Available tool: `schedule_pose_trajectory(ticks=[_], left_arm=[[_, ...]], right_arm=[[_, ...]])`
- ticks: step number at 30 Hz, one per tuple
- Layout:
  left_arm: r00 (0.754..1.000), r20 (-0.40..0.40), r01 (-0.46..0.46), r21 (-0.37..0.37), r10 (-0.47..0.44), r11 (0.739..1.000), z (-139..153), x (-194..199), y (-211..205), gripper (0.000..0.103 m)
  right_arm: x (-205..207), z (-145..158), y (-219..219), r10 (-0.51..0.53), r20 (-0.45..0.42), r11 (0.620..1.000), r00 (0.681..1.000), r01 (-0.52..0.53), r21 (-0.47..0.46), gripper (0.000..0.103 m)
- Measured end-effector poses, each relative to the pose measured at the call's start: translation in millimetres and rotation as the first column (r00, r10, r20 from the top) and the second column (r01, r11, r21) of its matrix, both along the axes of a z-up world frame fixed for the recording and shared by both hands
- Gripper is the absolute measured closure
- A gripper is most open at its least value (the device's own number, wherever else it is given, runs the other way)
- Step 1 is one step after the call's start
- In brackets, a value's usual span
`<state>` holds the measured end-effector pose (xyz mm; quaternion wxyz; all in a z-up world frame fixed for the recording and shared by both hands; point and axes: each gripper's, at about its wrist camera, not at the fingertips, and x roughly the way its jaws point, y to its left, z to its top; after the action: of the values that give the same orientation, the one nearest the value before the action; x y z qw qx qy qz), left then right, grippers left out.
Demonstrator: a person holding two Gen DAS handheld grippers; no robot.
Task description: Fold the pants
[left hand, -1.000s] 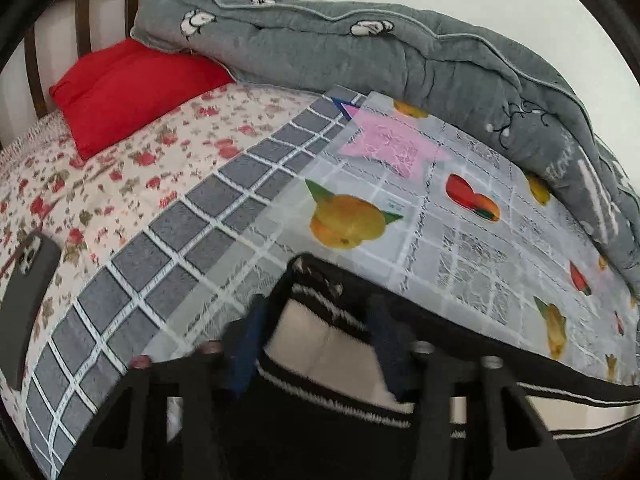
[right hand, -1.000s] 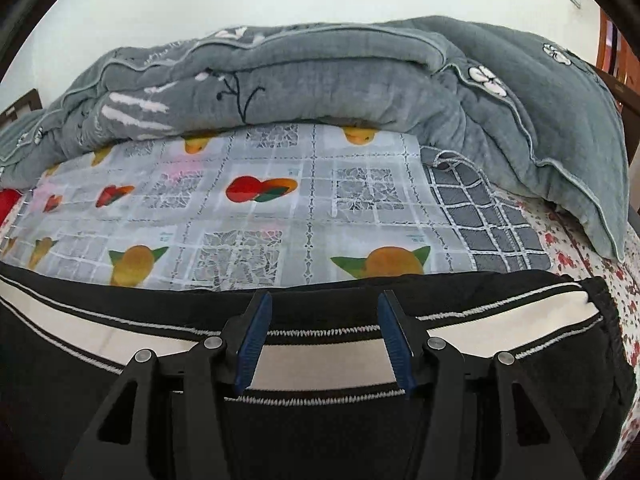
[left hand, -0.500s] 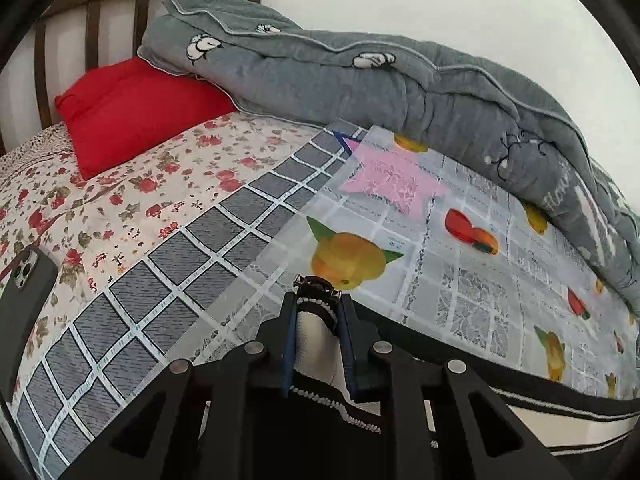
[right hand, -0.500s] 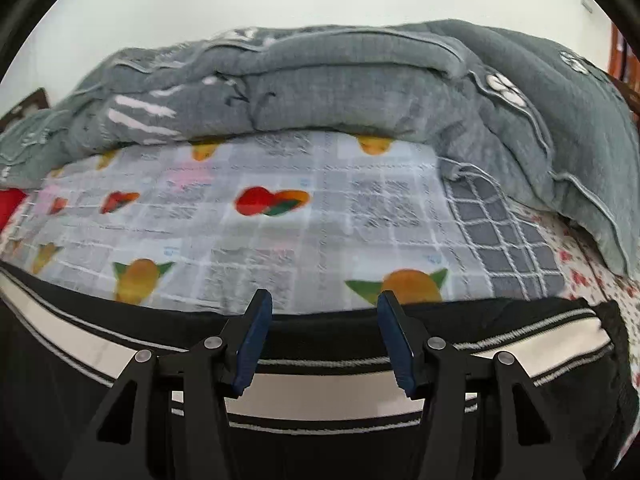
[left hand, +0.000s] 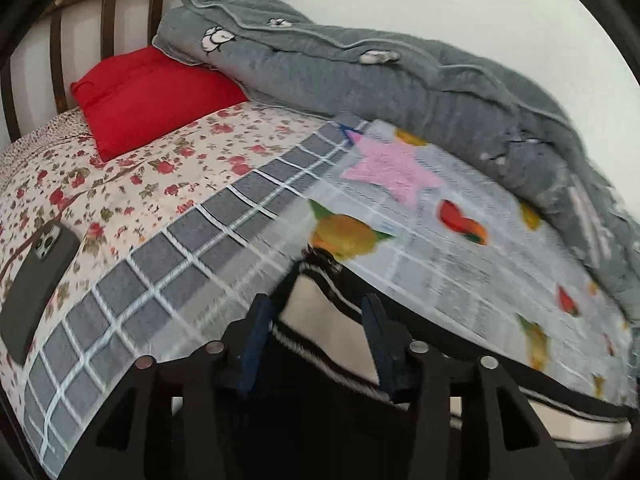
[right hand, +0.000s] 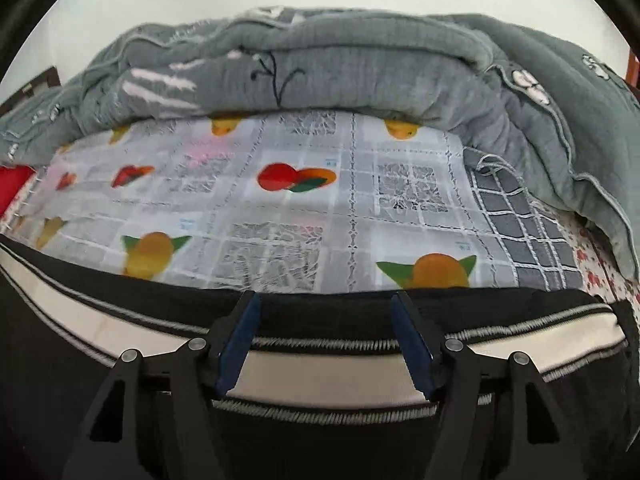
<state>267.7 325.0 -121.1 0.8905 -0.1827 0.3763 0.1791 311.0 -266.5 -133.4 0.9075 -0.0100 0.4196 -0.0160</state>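
The black pants (left hand: 312, 300), with a cream side stripe edged in white stitching, lie flat across the near side of the bed. One end of them sits between the fingers of my left gripper (left hand: 316, 320). Its jaws are opening and the blue pads stand clear of the cloth. In the right wrist view the pants (right hand: 120, 320) run the full width of the picture. My right gripper (right hand: 325, 300) hovers over the stripe near their far edge, jaws opening wide, with nothing pinched.
A fruit-print cloth (left hand: 460, 248) covers the bed beyond the pants, over a grey checked layer (left hand: 160, 256) and a floral sheet (left hand: 120, 184). A bulky grey quilt (right hand: 340, 60) is heaped at the back. A red pillow (left hand: 152, 92), a wooden headboard (left hand: 108, 4) and a dark phone (left hand: 36, 280) are at the left.
Half a second ago the left jaws were pinched narrowly on the pants' end; now they have spread apart and let it go. The right jaws have widened a little.
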Motion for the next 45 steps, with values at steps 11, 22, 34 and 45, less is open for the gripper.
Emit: schedule_pose_trajectory(ticks=[11, 22, 34, 45], left_arm=[[0.991, 0.072, 0.118, -0.057, -0.114, 0.991, 21.0, -106.1, -30.2, 0.049], [0.987, 0.11, 0.135, -0.212, -0.114, 0.968, -21.4, -183.3, -10.6, 0.05], [0.985, 0.17, 0.063, -0.345, -0.003, 0.936, -55.5, -174.0, 27.9, 0.052], [0.972, 0.205, -0.016, -0.431, 0.115, 0.902, -52.4, -147.8, 53.0, 0.09]], right_arm=[[-74.7, 34.2, 16.7, -0.055, 0.093, 0.99, 0.994, 0.042, 0.133, 0.036], [-118.6, 17.5, 39.7, -0.011, 0.018, 0.986, 1.0, 0.007, 0.168, 0.037], [-146.7, 22.2, 35.4, -0.034, 0.084, 0.997, 0.996, 0.027, 0.078, 0.037], [-164.8, 10.6, 30.2, -0.059, 0.1, 0.997, 0.993, 0.055, 0.046, 0.038]])
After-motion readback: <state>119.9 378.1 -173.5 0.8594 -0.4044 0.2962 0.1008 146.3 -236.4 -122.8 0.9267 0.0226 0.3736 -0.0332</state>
